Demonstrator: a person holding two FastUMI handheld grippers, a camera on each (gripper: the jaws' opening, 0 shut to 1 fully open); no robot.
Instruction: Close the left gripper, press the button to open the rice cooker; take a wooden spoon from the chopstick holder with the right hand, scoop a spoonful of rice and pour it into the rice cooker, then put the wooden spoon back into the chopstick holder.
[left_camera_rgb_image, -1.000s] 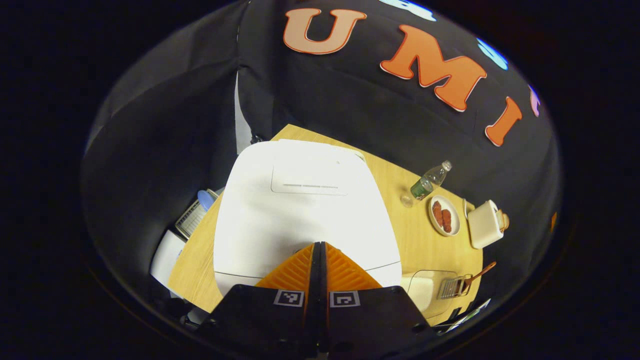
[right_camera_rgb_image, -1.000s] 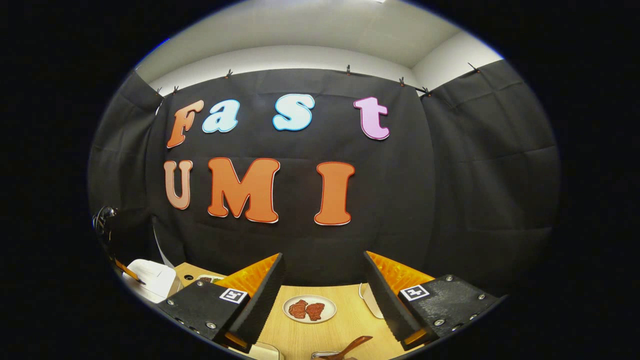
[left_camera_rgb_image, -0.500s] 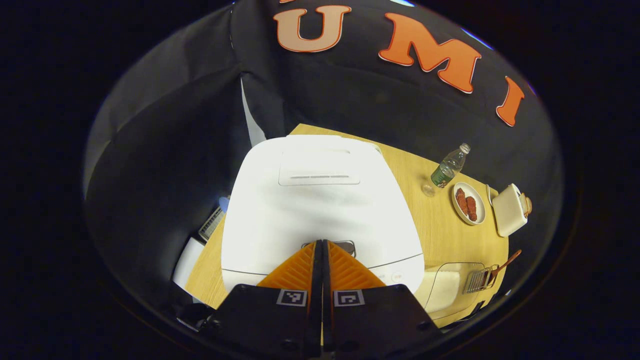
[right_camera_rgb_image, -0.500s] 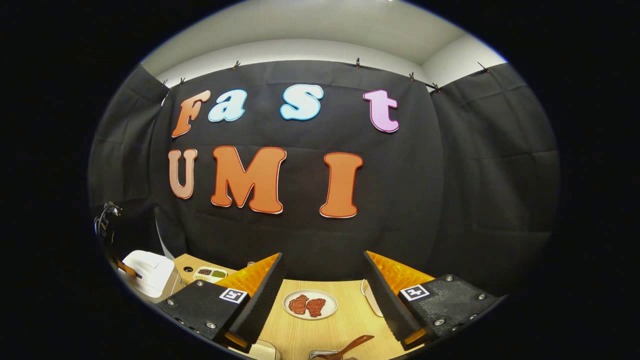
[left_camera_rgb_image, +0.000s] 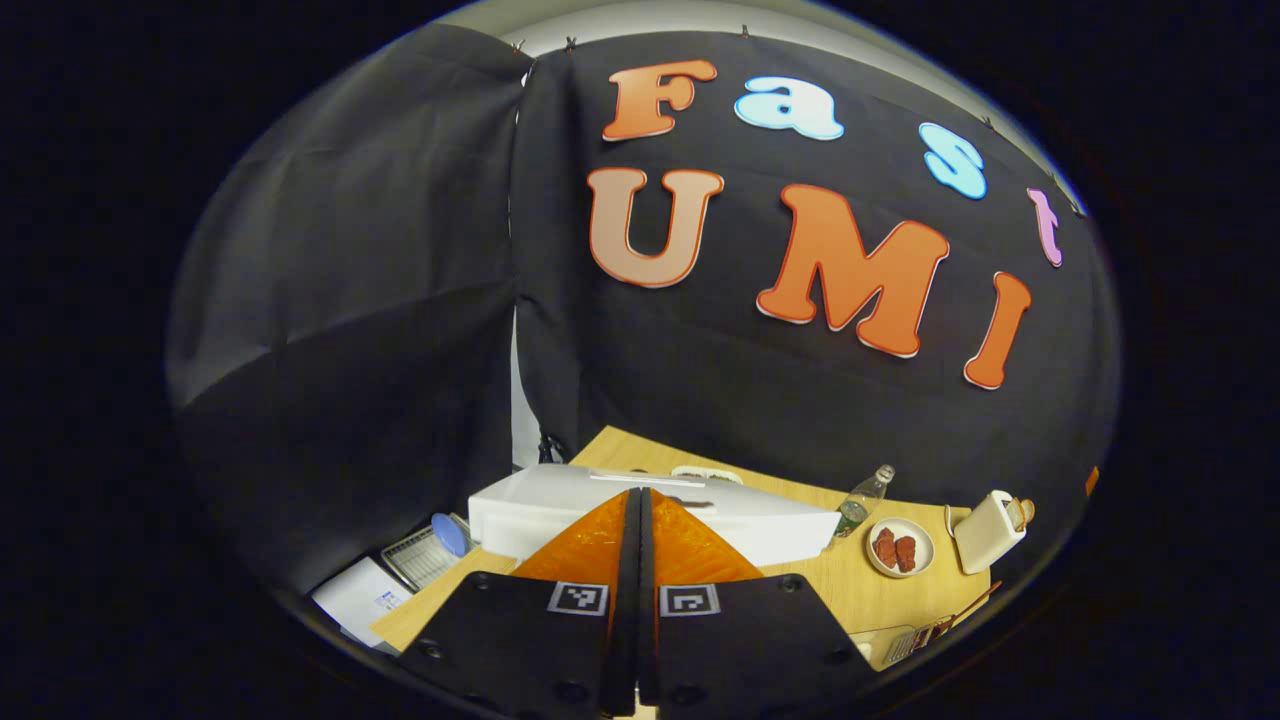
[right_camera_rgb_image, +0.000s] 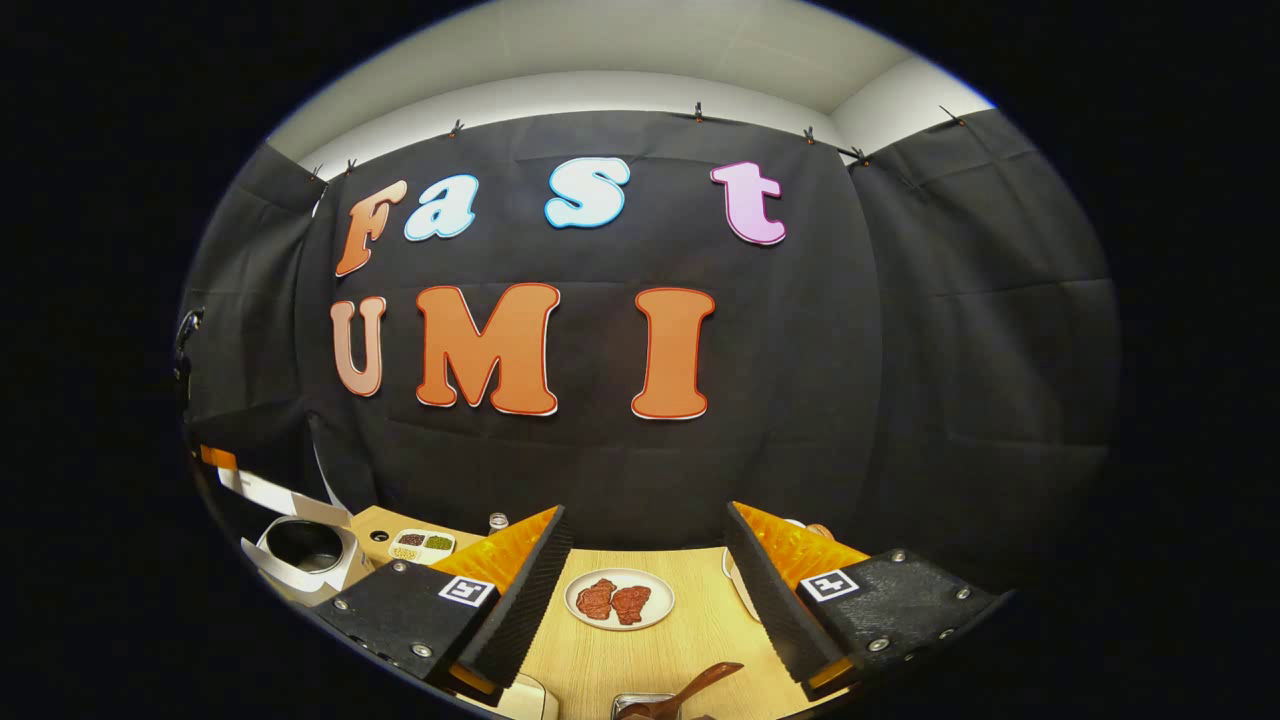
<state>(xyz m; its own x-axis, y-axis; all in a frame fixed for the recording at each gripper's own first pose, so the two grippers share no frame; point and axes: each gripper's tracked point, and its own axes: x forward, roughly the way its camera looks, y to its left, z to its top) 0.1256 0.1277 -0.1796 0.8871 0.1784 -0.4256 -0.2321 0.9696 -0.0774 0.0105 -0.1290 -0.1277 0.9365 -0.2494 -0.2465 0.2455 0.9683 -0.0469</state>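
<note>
Two grippers: the left gripper (left_camera_rgb_image: 640, 500) has its jaws pressed together and empty; the right gripper (right_camera_rgb_image: 648, 545) holds its jaws wide apart, gripping nothing.
Rice cooker: the rice cooker (right_camera_rgb_image: 300, 562) stands at the worktop's (right_camera_rgb_image: 690, 640) left end with its lid up and the dark inner pot exposed, so the button step looks done.
Wooden spoon: the wooden spoon (right_camera_rgb_image: 700, 683) leans handle-up in the chopstick holder (right_camera_rgb_image: 640, 706) just below the parted jaws.
Handling: the spoon is probably light, stiff and smooth; a grip across the upper handle, clear of the holder's rim, should keep it from swivelling.
Bystanders: a plate (right_camera_rgb_image: 619, 599) of red food and a bottle (left_camera_rgb_image: 860, 502) sit farther back.
Next: likely a descent onto the handle.
</note>
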